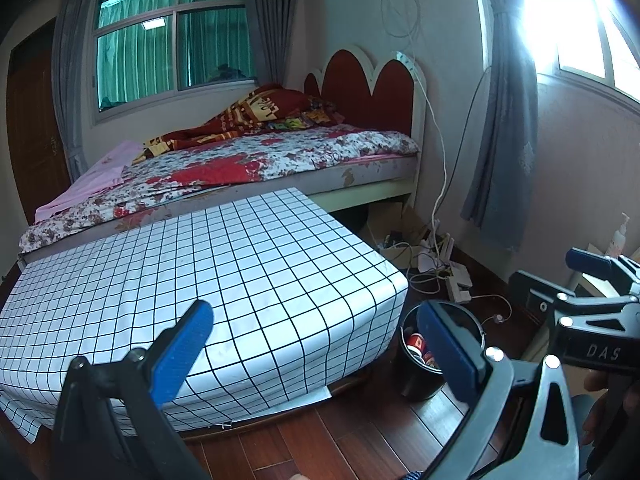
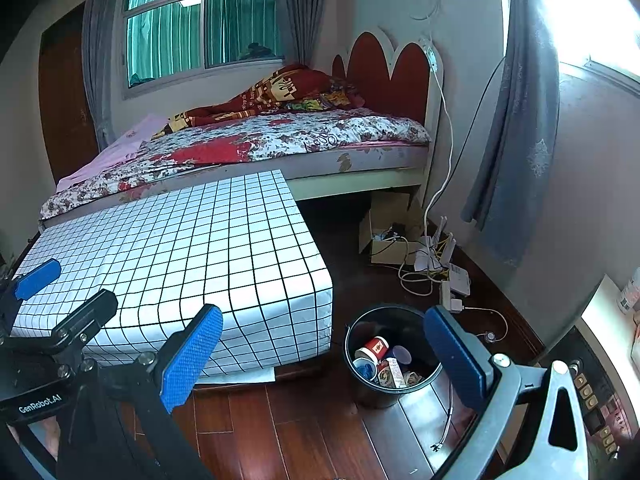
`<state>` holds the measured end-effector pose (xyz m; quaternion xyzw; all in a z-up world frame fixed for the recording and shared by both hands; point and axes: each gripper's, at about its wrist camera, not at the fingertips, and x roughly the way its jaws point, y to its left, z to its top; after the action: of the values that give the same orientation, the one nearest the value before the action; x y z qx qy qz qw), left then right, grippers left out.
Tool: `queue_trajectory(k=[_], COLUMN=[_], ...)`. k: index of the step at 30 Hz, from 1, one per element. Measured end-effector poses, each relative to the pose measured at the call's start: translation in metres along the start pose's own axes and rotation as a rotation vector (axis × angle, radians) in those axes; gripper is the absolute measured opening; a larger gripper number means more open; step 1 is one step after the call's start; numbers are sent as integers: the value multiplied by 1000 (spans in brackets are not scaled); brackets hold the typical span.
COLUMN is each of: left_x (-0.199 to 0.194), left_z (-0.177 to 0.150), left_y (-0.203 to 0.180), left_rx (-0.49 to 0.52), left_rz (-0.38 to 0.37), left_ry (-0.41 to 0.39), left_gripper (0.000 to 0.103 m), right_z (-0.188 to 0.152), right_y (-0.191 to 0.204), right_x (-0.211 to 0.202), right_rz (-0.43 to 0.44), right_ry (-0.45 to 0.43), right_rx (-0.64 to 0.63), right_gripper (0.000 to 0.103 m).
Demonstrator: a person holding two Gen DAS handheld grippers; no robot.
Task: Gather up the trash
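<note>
Both the left gripper (image 1: 316,344) and the right gripper (image 2: 326,350) are held wide open, nothing gripped. A black bin (image 2: 362,394) with trash inside is seen between the right fingers, beside the right-hand pad; the grid-clothed table (image 2: 180,256) lies beyond the left-hand pad.

One bin (image 2: 394,354), one bed (image 2: 256,144), two tools (image 2: 324,350) (image 1: 316,346).

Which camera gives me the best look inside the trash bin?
Right wrist: the black bin sits open to view, cups and wrappers visible inside. In the left wrist view the bin is half hidden behind a blue finger.
</note>
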<state>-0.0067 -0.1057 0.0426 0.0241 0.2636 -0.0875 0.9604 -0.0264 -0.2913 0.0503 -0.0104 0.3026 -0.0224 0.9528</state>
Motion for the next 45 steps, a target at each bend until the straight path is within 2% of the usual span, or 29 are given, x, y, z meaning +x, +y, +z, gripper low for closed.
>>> queue_trajectory(k=[45], left_x=[-1], left_z=[-1], left_y=[1], left_rx=[40], left_rz=[-32], left_ry=[-6], left_gripper=[102], right_z=[-9], right_y=[-1], right_x=[0], right_rz=[-7], right_ry=[8], right_rx=[18], right_gripper=[102])
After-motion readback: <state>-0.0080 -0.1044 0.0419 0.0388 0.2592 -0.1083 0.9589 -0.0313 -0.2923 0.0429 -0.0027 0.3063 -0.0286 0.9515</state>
